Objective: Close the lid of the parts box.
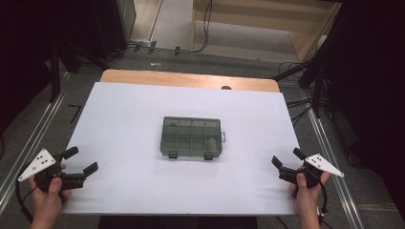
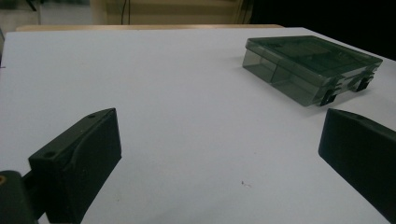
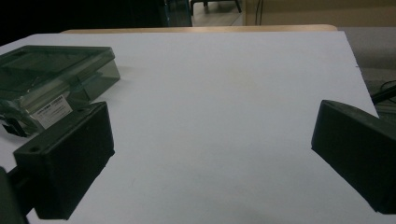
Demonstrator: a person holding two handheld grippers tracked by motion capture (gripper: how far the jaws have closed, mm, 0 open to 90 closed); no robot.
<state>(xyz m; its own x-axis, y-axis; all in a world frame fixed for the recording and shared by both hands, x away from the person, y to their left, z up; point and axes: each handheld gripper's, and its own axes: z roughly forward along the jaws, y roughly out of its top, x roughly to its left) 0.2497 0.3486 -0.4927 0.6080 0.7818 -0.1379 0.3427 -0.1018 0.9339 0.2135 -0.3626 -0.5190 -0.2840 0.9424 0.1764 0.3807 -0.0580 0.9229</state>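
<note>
Both hand-held grippers sit at the near corners of the desk (image 1: 143, 100) with nothing in them: the left hand-held gripper (image 1: 82, 160) has its jaws spread wide, and the right hand-held gripper (image 1: 286, 160) is likewise opened out, as the broad gap between the black jaws in each gripper view confirms.

Between them, near the middle of the white surface and well apart from either tool, lies a smoky translucent compartment box (image 1: 192, 137). Its lid looks closed, two dark latches (image 1: 172, 154) face the person's edge, and a small tab projects from its right end. A pale cylindrical item (image 1: 210, 143) shows through the lid in the near right compartment. In the left gripper view the box (image 2: 310, 65) lies ahead and to the right of the jaws; in the right gripper view the box (image 3: 51, 77) lies ahead and to the left, partly behind the left jaw, with a white label on its side.

The likeliest trouble, as I judge it, is the box skating away. It appears light, the surface beneath is smooth, and a push from one gripper alone against a latch could slide or spin it rather than release the catch. Prying a latch without the other gripper bracing the body could also tip the box up on its far edge. If the lid then sprang open suddenly, the loose item inside might roll out of its compartment. The latches are small targets for wide jaws, so a misaimed approach could glance off the lid.
</note>
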